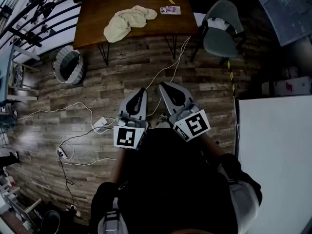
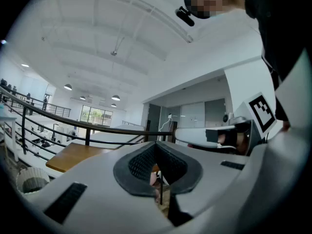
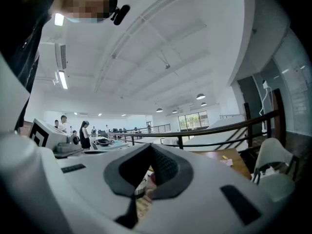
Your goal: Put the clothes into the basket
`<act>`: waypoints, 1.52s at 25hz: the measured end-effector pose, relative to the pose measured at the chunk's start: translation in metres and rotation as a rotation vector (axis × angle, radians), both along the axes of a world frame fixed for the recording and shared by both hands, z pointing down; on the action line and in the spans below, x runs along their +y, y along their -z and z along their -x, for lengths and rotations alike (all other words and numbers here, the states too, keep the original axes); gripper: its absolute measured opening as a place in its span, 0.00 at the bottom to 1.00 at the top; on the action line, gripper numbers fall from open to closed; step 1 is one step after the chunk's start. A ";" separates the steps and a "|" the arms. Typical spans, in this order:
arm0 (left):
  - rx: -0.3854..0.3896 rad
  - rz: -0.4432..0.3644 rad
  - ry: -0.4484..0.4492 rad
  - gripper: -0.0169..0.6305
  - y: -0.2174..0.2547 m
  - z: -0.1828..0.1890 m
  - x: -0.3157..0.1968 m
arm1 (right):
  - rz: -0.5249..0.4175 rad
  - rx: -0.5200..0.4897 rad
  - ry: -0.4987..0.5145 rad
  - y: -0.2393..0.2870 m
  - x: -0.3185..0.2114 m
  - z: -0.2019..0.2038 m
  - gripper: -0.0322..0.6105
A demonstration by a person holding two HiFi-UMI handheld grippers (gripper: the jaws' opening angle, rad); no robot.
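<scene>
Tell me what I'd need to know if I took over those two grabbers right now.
Left gripper: shut, empty, held level close to the body.
Right gripper: shut and empty too, beside it.
Clothes: a pale yellow heap on the wooden table.
Basket: on the floor off the table's left end in the head view.
Done: nothing yet.
Left: walk over, grip the clothes, put them into the basket.

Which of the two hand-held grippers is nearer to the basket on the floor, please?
The left hand-held gripper: it is on the same side as the basket, while the right hand-held gripper is farther over, towards the chair.
</scene>
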State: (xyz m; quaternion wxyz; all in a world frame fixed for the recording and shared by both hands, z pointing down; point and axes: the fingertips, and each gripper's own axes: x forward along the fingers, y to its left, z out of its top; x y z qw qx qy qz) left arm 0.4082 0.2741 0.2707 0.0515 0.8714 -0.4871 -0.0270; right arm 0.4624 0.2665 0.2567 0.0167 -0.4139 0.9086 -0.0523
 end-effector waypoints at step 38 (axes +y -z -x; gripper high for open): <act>0.021 -0.056 0.036 0.05 -0.004 -0.042 -0.056 | 0.002 -0.034 -0.010 -0.012 -0.044 -0.056 0.06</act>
